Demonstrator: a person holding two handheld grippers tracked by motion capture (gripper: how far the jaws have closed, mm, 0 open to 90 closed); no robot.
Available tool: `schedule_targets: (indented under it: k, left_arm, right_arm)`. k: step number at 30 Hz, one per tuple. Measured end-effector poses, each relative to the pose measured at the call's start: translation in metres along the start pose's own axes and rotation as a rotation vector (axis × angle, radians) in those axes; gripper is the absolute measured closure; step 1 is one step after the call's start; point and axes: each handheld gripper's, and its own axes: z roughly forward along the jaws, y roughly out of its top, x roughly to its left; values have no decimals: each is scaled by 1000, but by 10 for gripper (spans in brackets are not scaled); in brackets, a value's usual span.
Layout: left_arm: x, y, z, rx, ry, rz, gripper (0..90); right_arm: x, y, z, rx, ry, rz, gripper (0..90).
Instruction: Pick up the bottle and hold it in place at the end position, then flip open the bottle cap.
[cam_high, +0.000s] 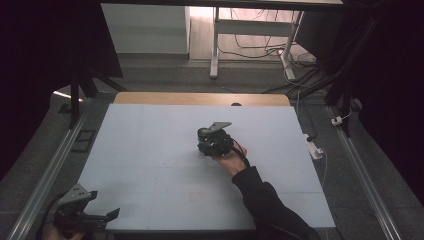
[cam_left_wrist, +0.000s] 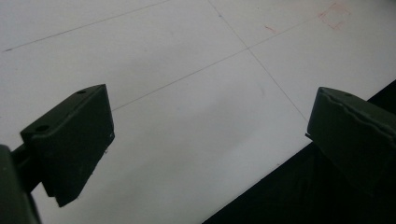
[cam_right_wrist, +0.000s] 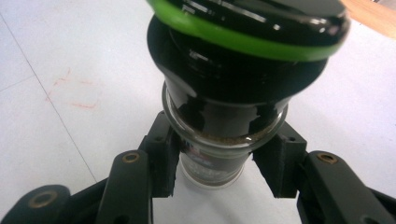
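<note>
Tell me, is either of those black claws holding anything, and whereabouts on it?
The right gripper clamps a dark jar with a green-ringed black top, gripping its clear lower body, just beneath the black top. The left gripper stands open, holding nothing.

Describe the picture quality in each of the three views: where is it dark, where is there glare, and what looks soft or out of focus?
High view: dim and grainy, black at both sides, with the right gripper a dark lump on the pale table. Left gripper view: evenly lit, open fingers slightly soft. Right gripper view: white glare streaks on the glossy green-ringed jar, whose close top blurs.
</note>
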Motion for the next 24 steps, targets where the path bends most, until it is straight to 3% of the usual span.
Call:
schedule_targets:
  k: [24]
  left_arm:
    - [0, 1, 1, 0, -1, 4, 12]
  right_arm:
    - [-1, -8, 5, -13, 17, 19, 524]
